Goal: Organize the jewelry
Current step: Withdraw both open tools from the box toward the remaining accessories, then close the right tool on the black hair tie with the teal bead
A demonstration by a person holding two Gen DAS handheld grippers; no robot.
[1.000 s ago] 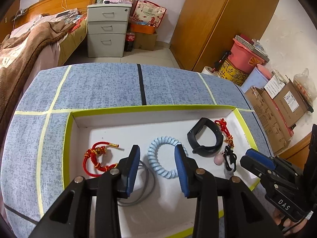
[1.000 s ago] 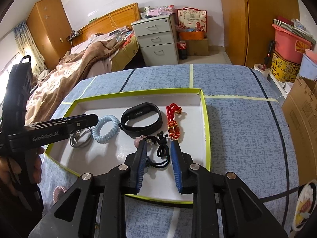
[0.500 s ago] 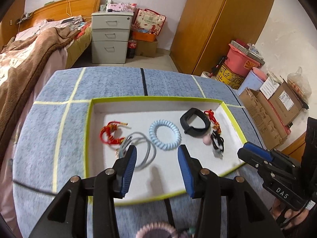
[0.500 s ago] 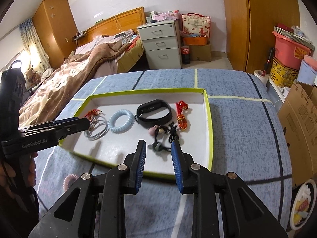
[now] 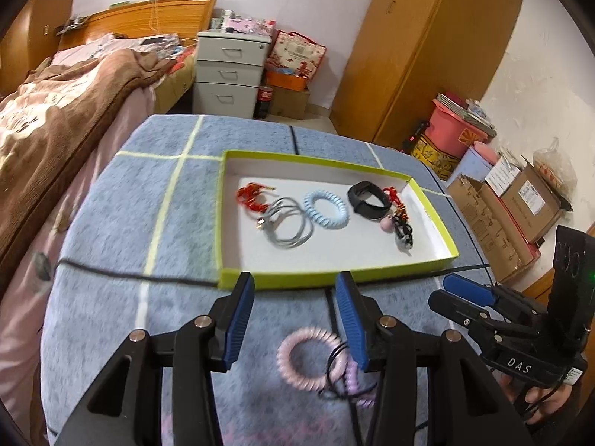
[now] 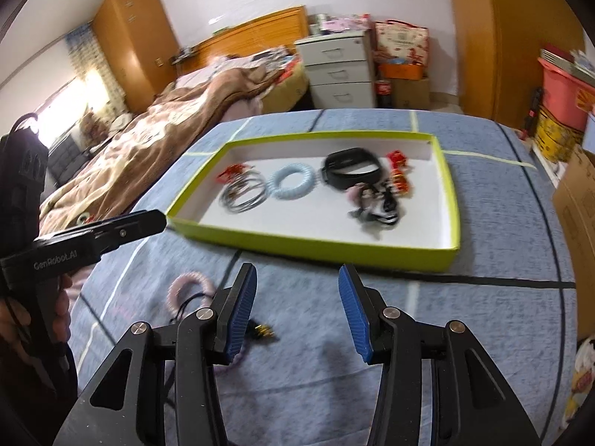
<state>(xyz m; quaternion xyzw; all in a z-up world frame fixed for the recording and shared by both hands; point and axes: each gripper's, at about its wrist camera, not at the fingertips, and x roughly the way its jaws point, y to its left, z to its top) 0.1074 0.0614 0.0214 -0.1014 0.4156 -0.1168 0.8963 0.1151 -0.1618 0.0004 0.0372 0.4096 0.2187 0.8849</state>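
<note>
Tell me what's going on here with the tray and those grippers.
A person is sorting jewelry with two handheld grippers. The green-rimmed tray holds a blue coil band, a black wristband, red cords and grey rings. Both the left gripper and right gripper are empty, their jaws just opened wider, above the blue cloth near a pink coil band lying outside the tray.

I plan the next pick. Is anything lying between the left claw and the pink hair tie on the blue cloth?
Nothing visible blocks it. The left claw is open above the pink hair tie. A thin black cord lies tangled across its right side.
</note>
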